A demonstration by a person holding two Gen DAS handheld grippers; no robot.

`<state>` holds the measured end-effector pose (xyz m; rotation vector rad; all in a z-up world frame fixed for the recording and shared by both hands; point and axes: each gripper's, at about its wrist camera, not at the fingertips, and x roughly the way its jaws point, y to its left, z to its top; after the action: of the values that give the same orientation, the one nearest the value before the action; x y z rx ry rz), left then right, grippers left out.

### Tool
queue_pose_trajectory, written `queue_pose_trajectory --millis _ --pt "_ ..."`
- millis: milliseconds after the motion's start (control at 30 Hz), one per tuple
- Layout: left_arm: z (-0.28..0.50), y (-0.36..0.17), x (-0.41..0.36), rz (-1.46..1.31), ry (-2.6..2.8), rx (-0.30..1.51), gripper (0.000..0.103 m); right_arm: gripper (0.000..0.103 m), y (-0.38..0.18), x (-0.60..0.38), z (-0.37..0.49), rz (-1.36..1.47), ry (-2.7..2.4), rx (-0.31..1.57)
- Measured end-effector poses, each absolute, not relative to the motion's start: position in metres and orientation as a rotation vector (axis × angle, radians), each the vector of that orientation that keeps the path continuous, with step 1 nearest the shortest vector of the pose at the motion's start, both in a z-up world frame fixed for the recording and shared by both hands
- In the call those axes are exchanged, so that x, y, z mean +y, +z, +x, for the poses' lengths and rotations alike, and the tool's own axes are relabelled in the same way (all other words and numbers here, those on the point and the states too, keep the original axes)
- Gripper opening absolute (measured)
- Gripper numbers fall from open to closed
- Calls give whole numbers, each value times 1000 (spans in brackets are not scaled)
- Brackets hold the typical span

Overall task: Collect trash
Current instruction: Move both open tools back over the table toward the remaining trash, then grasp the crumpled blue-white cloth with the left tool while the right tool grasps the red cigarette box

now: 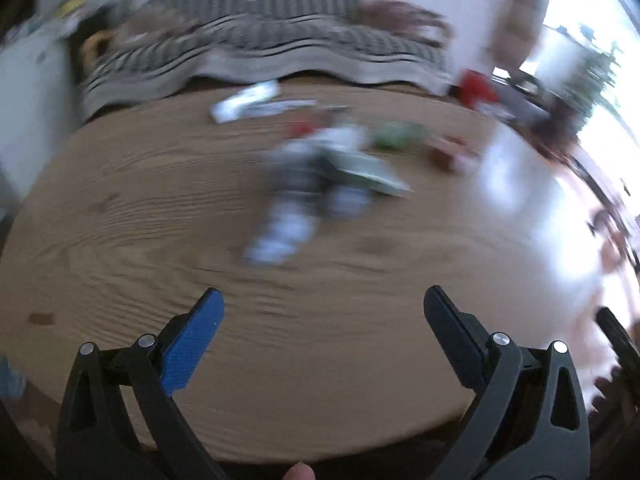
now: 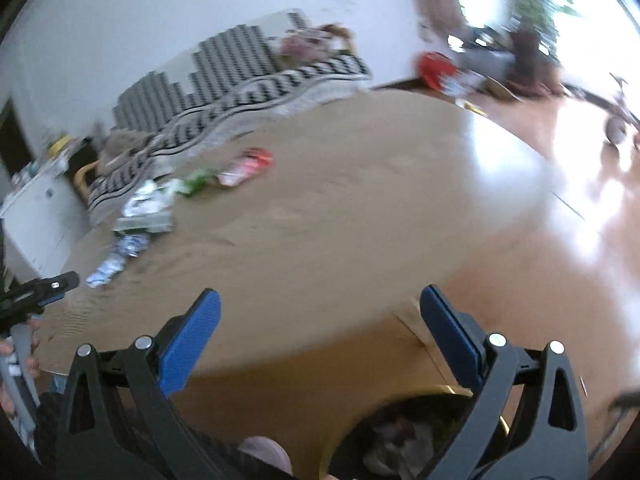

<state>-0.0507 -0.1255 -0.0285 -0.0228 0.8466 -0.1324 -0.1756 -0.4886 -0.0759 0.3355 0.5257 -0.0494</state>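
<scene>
Wooden counter (image 1: 120, 216), round and pale brown with visible grain, serves as the landmark for both views. Left gripper (image 1: 322, 304) hovers above the near edge of the counter, its jaws released and spread wide with nothing between them. Right gripper (image 2: 318, 306) hangs over the near rim of the counter, jaws likewise released and empty. Scattered trash lies toward the far half of the counter: a crumpled white-and-blue wrapper (image 1: 280, 232) nearest the left gripper, a flattened pale green-and-white packet (image 1: 360, 168) touching it on the far side, a green scrap (image 1: 396, 138) beyond that, and a red-and-white wrapper (image 2: 248, 166) farther along. A white strip of paper (image 1: 248, 102) rests close to the far edge. All of these are motion-blurred, so print and exact shape cannot be read. Beyond the far edge of the counter stands a sofa draped in a grey striped cover (image 1: 260, 46). Below the near rim, in the right wrist view, a yellow-rimmed bin (image 2: 404, 436) lined in black holds crumpled refuse.
</scene>
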Motion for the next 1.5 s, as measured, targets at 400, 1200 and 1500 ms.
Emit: queue_pose_trajectory --millis 400,1200,1500 --pt "37 -64 -106 77 -142 974 97 96 -46 -445 -9 191 3 670" --pt "89 -78 -116 149 -207 992 97 96 -64 -432 125 109 -322 744" --pt "96 -79 -111 161 -194 958 97 96 -74 -455 123 161 -241 783"
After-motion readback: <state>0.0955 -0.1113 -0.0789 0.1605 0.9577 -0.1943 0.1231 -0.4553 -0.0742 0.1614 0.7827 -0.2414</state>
